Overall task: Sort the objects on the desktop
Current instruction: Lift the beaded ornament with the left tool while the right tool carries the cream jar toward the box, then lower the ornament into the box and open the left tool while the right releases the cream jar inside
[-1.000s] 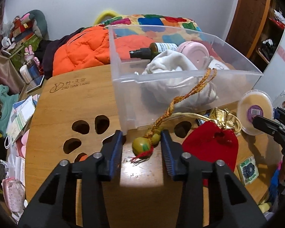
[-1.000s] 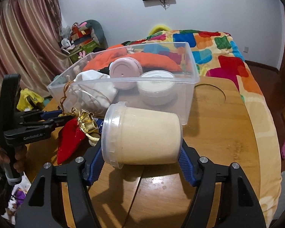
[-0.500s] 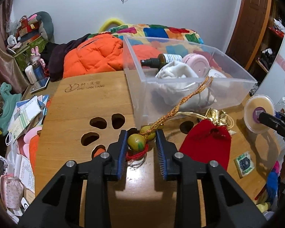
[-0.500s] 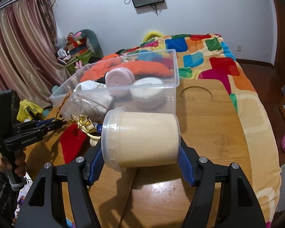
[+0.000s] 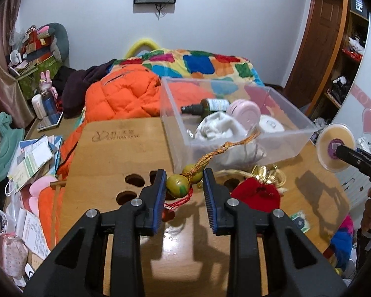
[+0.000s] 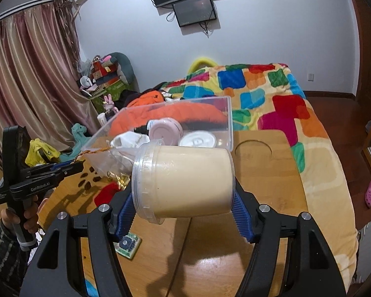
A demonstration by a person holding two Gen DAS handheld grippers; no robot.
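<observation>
both loads look bound for the bin (image 5: 279, 148). the left gripper (image 5: 184, 185), nearly shut, pinches a bead charm (image 5: 177, 185) off the table (image 5: 121, 153); the right gripper (image 6: 183, 206), half open, clamps a jar (image 6: 185, 183). next: carry both over the rim and let go. bed (image 6: 272, 91) behind.
</observation>
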